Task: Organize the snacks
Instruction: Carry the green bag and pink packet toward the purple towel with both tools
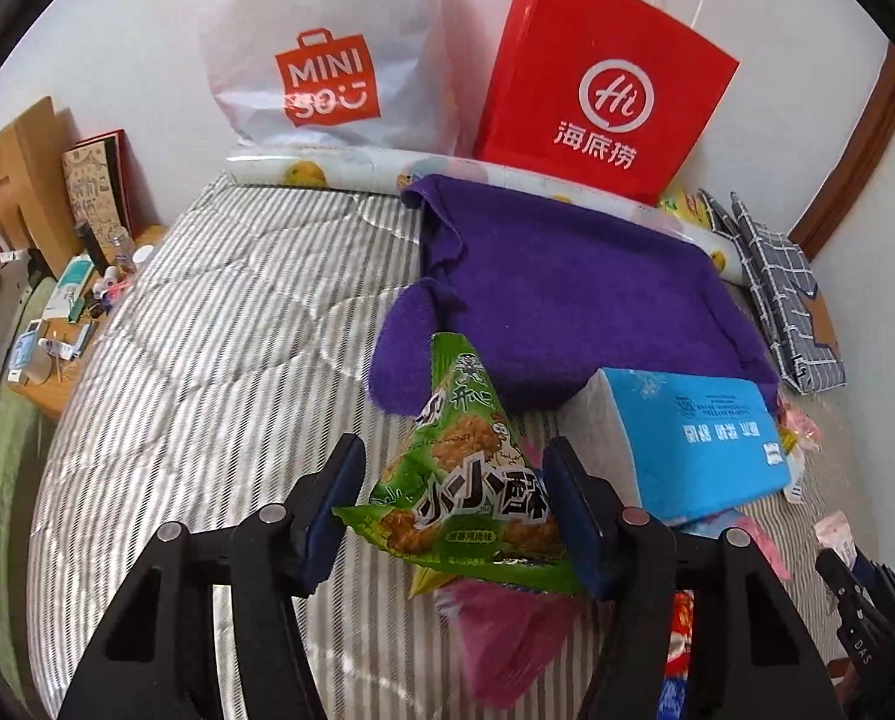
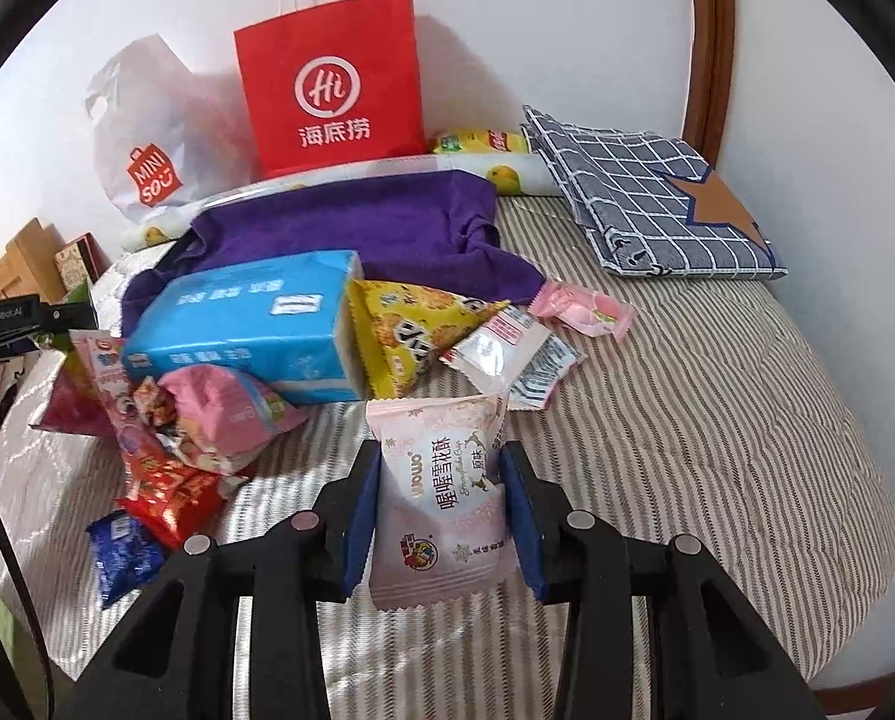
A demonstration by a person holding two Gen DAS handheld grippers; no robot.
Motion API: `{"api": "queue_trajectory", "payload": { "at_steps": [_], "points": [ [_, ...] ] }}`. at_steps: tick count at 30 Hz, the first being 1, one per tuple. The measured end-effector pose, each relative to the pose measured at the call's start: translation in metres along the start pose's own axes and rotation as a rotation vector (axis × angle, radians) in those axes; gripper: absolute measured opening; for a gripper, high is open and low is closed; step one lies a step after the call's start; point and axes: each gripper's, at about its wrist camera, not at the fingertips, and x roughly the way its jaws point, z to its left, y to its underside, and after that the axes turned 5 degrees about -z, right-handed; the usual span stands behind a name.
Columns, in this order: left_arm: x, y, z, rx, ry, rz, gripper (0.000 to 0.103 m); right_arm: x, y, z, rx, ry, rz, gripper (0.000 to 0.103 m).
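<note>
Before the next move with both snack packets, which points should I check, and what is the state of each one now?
1. Left gripper has the green triangular snack bag between its pads: ok; the right pad touches it, firm contact at the left pad cannot tell.
2. Right gripper is shut on the pale pink nougat packet: ok.
3. Red paper bag stands upright against the wall: ok.
4. Red bag's mouth is open: cannot tell.
5. The route to the bags is free: not ok; the blue tissue pack and purple towel lie between.
</note>
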Motion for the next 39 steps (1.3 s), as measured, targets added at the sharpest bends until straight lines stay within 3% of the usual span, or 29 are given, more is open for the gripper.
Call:
{"api": "queue_trajectory", "payload": {
  "at_steps": [17,39],
  "points": [
    [-0.048,0.035,0.012,-0.018,0.004,-0.032,0.05,-0.031,0.008,0.016,-0.003,-0.042,-0.045,0.038],
    [-0.087,0.045,-0.022,0.015,0.081,-0.068,0.048,-0.06,0.0,0.026,-0.022,-0.059,-0.096,0.038]
  ]
}}
